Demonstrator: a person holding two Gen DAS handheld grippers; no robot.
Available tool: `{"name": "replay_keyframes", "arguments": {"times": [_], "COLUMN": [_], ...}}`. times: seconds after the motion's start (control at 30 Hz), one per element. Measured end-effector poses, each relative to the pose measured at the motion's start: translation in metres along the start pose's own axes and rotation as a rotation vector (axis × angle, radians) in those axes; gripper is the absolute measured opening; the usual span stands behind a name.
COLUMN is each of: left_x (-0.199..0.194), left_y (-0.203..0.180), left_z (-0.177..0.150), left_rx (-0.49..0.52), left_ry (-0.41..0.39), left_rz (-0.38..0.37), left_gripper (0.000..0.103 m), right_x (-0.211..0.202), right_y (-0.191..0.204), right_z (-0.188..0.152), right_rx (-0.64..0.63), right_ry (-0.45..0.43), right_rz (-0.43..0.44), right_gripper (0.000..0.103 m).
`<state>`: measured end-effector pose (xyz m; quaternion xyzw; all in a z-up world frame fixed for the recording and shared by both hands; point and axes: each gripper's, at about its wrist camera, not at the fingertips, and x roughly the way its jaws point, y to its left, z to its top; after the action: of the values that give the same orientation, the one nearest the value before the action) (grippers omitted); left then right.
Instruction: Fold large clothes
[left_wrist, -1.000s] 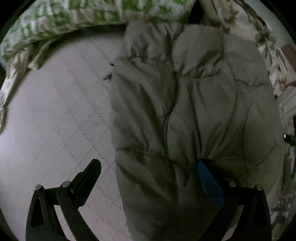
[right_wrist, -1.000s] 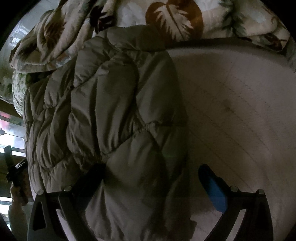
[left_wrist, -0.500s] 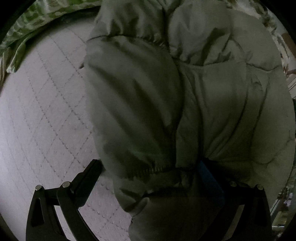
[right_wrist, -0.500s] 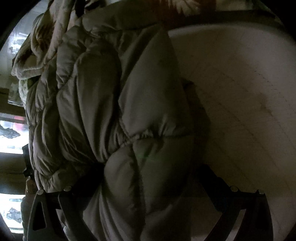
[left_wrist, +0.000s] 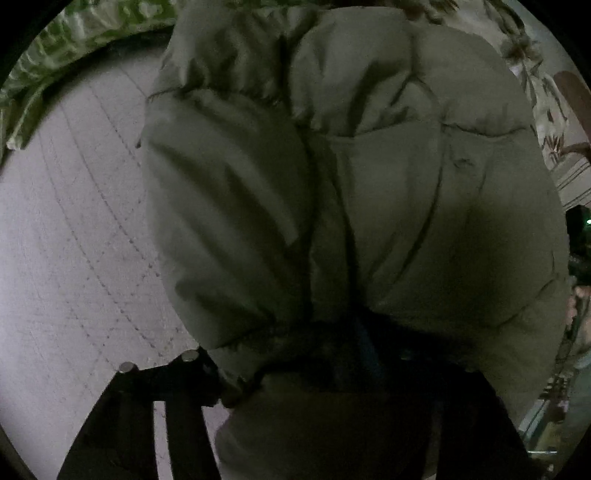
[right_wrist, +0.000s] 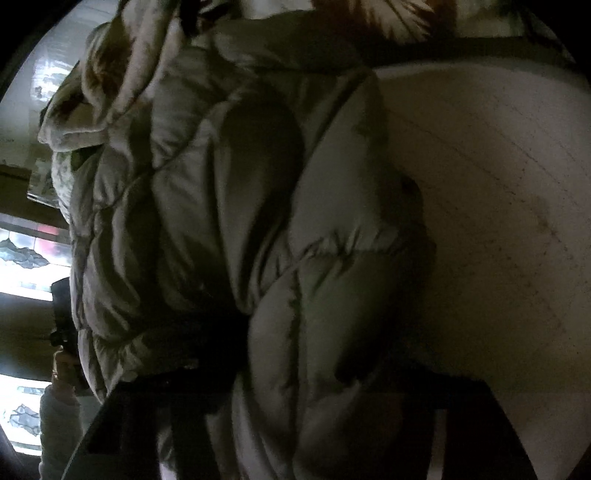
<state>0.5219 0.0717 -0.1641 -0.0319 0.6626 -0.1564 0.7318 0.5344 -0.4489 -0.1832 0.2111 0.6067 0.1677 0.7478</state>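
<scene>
This is a bedroom in someone's home. The pale quilted mattress cover (left_wrist: 74, 229), stitched in a diamond pattern, spreads out as the bed's surface. At the far edge of that cover lies bedding printed in green and white (left_wrist: 74, 33), and next to it a cream quilt with big brown leaf prints (right_wrist: 369, 14), both bunched up against the head of the bed. A puffy olive-grey padded jacket (left_wrist: 351, 184) lies on the cover, the kind of bulky winter clothing kept at home. Beyond the bed's edge, off to the side, bright window panes with patterned glass (right_wrist: 26, 254) let in daylight.
</scene>
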Motion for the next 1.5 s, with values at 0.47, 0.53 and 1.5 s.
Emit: {"name": "replay_keyframes", "arguments": {"times": [0.47, 0.53, 1.5], "left_x": [-0.046, -0.054, -0.111], "left_y": [-0.041, -0.041, -0.028], "left_z": [-0.024, -0.029, -0.094], "left_rx": [0.045, 0.046, 0.079], "left_ry": [-0.116, -0.128, -0.208], "left_rz": [0.106, 0.105, 0.098], "left_gripper": [0.027, 0.026, 0.026], "right_x": [-0.052, -0.065, -0.145], "right_y": [0.039, 0.045, 0.114], "right_z": [-0.036, -0.046, -0.130], "right_rx": [-0.049, -0.045, -0.092], "right_ry": [-0.139, -0.156, -0.255], "right_rz": [-0.106, -0.105, -0.059], "right_gripper": [0.027, 0.026, 0.026]}}
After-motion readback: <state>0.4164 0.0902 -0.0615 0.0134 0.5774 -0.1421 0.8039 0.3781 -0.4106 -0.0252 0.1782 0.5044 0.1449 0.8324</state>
